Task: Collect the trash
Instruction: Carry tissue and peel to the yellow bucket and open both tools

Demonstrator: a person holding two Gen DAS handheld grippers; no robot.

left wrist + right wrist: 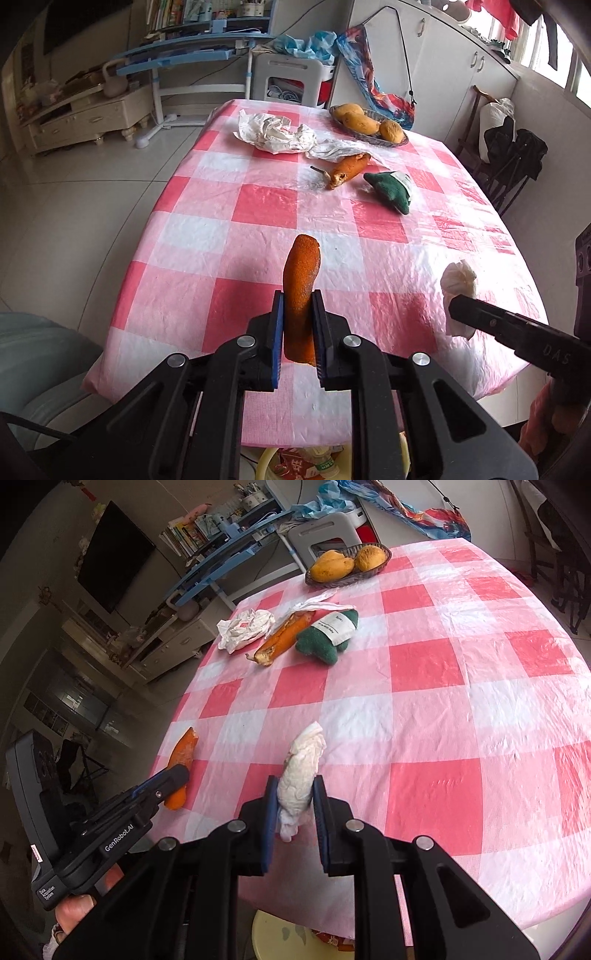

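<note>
Clamped in the left gripper, an orange peel strip stands nearly upright above the near edge of the worktop, the pads pressing its sides. Beside it, the right gripper is closed on a crumpled white tissue, also over the near edge. Below that edge sits a yellow bin with wrappers inside. Toward the far edge lie a crumpled paper wrapper, another orange peel piece and a green plush toy just beside it. At the far right corner a basket holds mangoes.
</note>
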